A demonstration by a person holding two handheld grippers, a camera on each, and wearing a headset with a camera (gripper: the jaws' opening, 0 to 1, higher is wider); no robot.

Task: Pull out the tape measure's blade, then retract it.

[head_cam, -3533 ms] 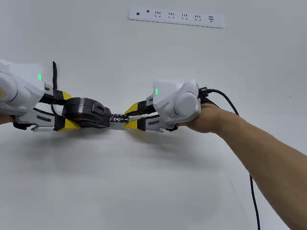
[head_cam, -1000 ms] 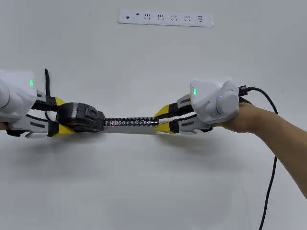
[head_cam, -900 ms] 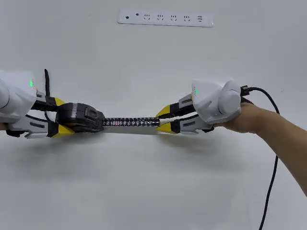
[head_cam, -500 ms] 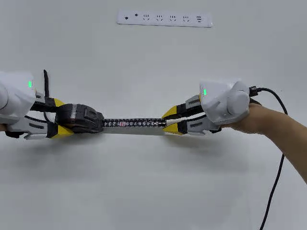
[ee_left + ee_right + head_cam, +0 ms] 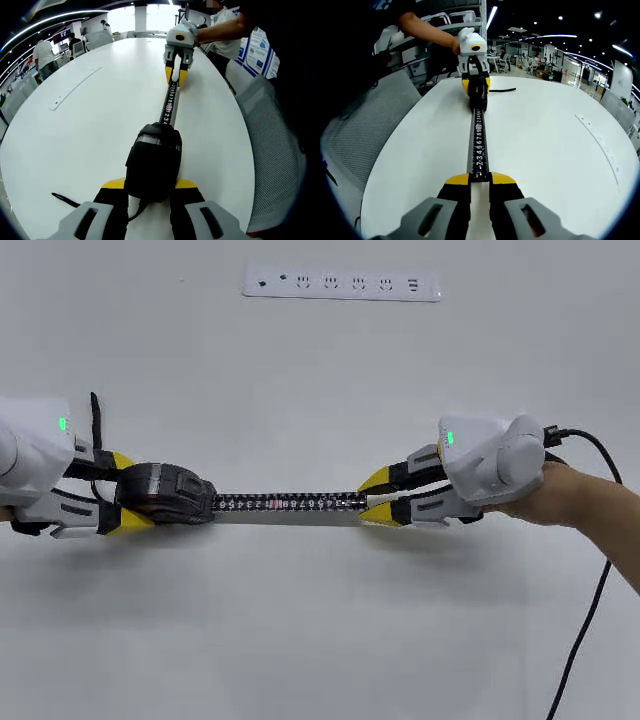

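- Far left of the head view: left gripper, white body and yellow tips, jaws pinching the tape measure from both sides.
- Black tape measure case held low over the white table, mouth pointing right; cannot tell whether touching the surface.
- Thin black strap curling up just behind the left gripper.
- Seen from the left gripper view: case wedged between the 2 yellow tips, filling the gap.
- Out of the case's mouth: blade, drawn straight to the right, black with white numerals and 1 red mark near mid-length.
- Top centre: white power strip lying flat on the table, well apart from both grippers.
- At the blade's far end: right gripper, jaws pressed together on the blade's tip.
- In the right gripper view: numerals 2 to 7 readable just beyond the yellow tips, blade running on to the case and the left gripper beyond.
- Far right: a hand wrapped round the right gripper's body, with a black cable trailing from it toward the bottom edge.
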